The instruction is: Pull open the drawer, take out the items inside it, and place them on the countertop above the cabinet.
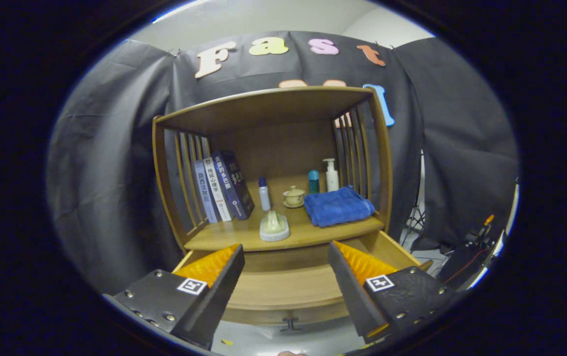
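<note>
the light wooden drawer at the foot of the cabinet stands pulled out toward me, its small dark handle below its front edge. what i can see of its inside, between my fingers, is bare wood; the corners are hidden behind the fingers, so i cannot tell whether anything is left in there. my gripper hangs just over the open drawer with the jaws spread wide and nothing between them.

on the wooden worktop above the drawer, a pale cream lump-shaped object on a round base sits near the front edge. i judge this may be an item taken out, though i cannot be sure. behind it are a slim white bottle with a blue cap, a small cream lidded teacup on a saucer, a teal bottle, a white pump bottle and a folded blue towel to the right. a row of blue and white books leans against the slatted left side.

so the opening step looks done; unloading is either finished or nearly so.

black cloth hangs around the cabinet, with a tripod leg and some dark equipment off to the right.
</note>
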Demonstrator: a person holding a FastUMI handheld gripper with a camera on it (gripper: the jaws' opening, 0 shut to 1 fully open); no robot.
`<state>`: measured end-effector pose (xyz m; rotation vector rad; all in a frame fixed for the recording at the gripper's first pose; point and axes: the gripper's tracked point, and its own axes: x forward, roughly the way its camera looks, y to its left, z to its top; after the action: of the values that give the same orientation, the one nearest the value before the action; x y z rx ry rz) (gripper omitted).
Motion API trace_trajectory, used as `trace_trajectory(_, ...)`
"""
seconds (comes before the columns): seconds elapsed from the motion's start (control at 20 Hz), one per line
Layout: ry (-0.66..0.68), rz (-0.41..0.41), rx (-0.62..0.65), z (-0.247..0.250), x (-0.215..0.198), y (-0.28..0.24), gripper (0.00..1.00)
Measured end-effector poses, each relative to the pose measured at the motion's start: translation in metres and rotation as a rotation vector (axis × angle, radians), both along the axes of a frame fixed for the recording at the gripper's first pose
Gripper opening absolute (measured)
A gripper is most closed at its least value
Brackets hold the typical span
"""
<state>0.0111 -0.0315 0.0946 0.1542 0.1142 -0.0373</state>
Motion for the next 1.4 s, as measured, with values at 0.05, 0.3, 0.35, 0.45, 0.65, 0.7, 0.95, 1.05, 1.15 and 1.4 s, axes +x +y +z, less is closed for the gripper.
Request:
trace_trajectory(0.05,-0.002,0.003,-0.012,-0.008,-0.006,-0.001,1.00)
trace_trajectory(0.3,0.058,0.002,0.008,-0.076,-0.037,0.003,1.00)
trace_trajectory(0.35,0.071,0.012,0.018,-0.090,-0.041,0.008,1.00)
trace_trajectory(0.45,0.088,0.016,0.001,-0.112,-0.046,0.010,1.00)
trace_trajectory(0.65,0.110,0.051,-0.050,-0.145,-0.056,0.026,1.00)
trace_trajectory(0.7,0.103,0.057,-0.064,-0.149,-0.056,0.028,1.00)
trace_trajectory(0.95,0.051,0.057,-0.132,-0.163,-0.054,0.031,1.00)
trace_trajectory(1.05,0.031,0.064,-0.155,-0.168,-0.046,0.033,1.00)
trace_trajectory(1.15,0.033,0.062,-0.161,-0.177,-0.034,0.033,1.00)
trace_trajectory(1.4,-0.007,-0.015,-0.195,-0.180,0.001,0.017,1.00)
